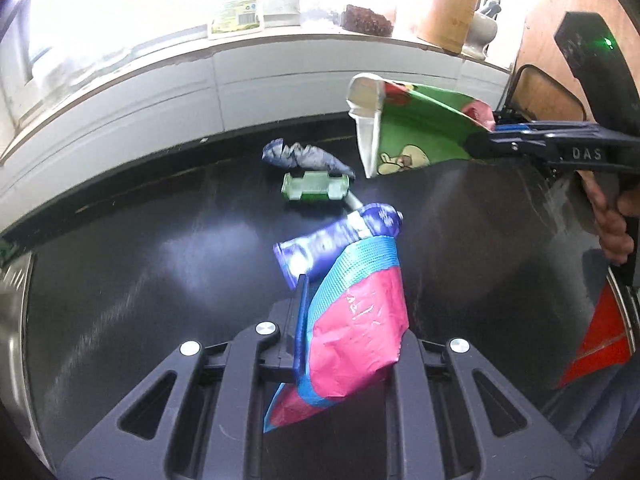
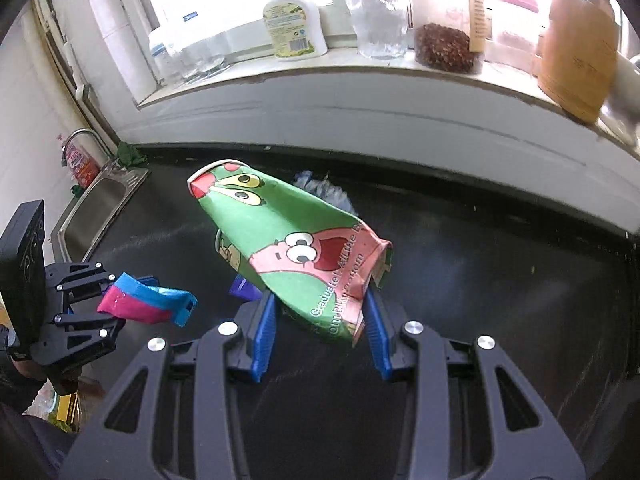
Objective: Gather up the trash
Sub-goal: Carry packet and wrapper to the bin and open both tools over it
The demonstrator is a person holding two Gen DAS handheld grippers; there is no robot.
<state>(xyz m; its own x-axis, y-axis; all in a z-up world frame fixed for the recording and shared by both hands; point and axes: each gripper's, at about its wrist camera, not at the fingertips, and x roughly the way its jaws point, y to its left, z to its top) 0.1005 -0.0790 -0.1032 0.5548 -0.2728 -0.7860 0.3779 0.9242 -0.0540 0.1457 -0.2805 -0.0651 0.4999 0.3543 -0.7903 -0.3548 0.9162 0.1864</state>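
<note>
1. Kitchen counter space is filling both views: a glossy black countertop (image 1: 160, 280) is running under a white windowsill (image 2: 360, 80) that is carrying a green-capped white pump bottle (image 2: 294, 28), a clear glass tumbler (image 2: 374, 12) and a jar of brown flakes (image 2: 442, 50); a steel sink (image 2: 96, 208) is sitting at the far left in the right wrist view.
2. Holding a crumpled pink and blue plastic wrapper (image 1: 352, 328) clear of the surface, the left gripper (image 1: 344, 332) is pinching it with its jaws fully together.
3. Clamping a flattened green paper cup printed with cartoon faces (image 2: 288, 240) by its lower end, the right gripper (image 2: 320, 332) is standing at a narrow opening, its blue pads (image 2: 262, 336) pressing on both sides.
4. Judging by both pieces hanging above the counter, the pick-up step is looking finished and the carrying step is under way; no bin is showing in either view.
5. Next, each piece is likely needing a trip to a trash container and a release above it, then a return for what is lying behind: a twisted grey-blue wrapper (image 1: 304, 158), a small green plastic tray (image 1: 316, 188) and a purple foil wrapper (image 1: 320, 248).
6. Reading the cup, partial white lettering is showing "Graduate", "All the B" and "Bikini Bottom"; the right gripper's body is carrying "DAS" in the left wrist view.
</note>
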